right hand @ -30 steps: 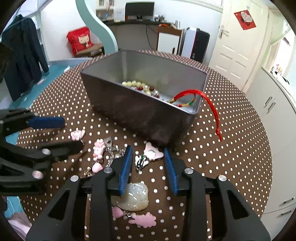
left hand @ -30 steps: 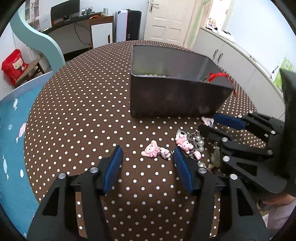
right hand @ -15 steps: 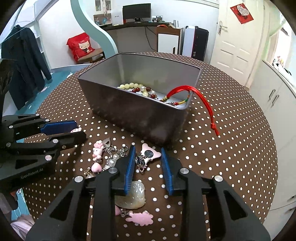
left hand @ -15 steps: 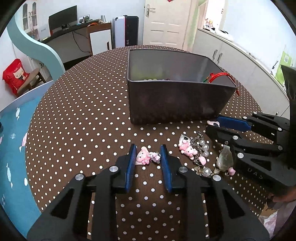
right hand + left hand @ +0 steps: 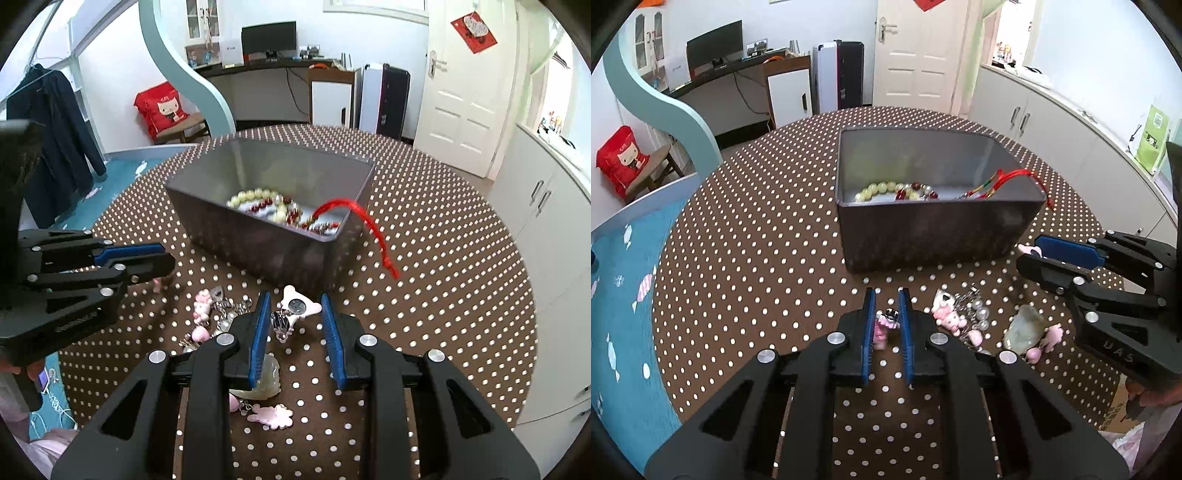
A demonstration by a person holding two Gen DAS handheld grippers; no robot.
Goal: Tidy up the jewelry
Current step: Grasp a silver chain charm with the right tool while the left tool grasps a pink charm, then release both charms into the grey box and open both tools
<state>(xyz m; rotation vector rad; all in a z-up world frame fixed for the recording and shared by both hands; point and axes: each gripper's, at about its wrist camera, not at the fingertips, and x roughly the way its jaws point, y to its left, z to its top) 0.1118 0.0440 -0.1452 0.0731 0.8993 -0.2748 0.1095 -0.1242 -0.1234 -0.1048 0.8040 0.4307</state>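
Jewelry lies scattered on the brown polka-dot surface [image 5: 746, 258] in front of a dark grey bin [image 5: 934, 236], and both tongs work at its near side. The left tongs [image 5: 887, 325] are nearly closed, their blue pads [image 5: 868, 328] gripping a small pink charm [image 5: 882, 326] with a dark bead at its top. Whether the charm is lifted clear of the cloth cannot be told from the left wrist view.

Just to the right of that charm lies a pink bear charm [image 5: 946, 314] tangled with a silvery bead chain [image 5: 977, 314], then a pale green jade pendant [image 5: 1021, 328] with pink pieces [image 5: 1051, 338] beside it.

The right tongs [image 5: 295, 332] stand open over the surface, their pads [image 5: 260, 332] on either side of a small black-and-white charm [image 5: 280, 323] without touching it. That charm hangs from a pale pink bear-shaped tag [image 5: 297, 304] lying just beyond the fingertips, close to the bin's near wall. Under the left pad of the right tongs the jade pendant [image 5: 266, 380] shows, and a pink cloud-shaped piece [image 5: 273, 415] lies nearer still.

Inside the bin rests a bracelet of pale yellow-green beads [image 5: 877, 188] with dark red ones [image 5: 916, 188] mixed in. A red cord [image 5: 365, 225] arches out of the bin over its right corner and hangs down outside, its knotted end near the surface.
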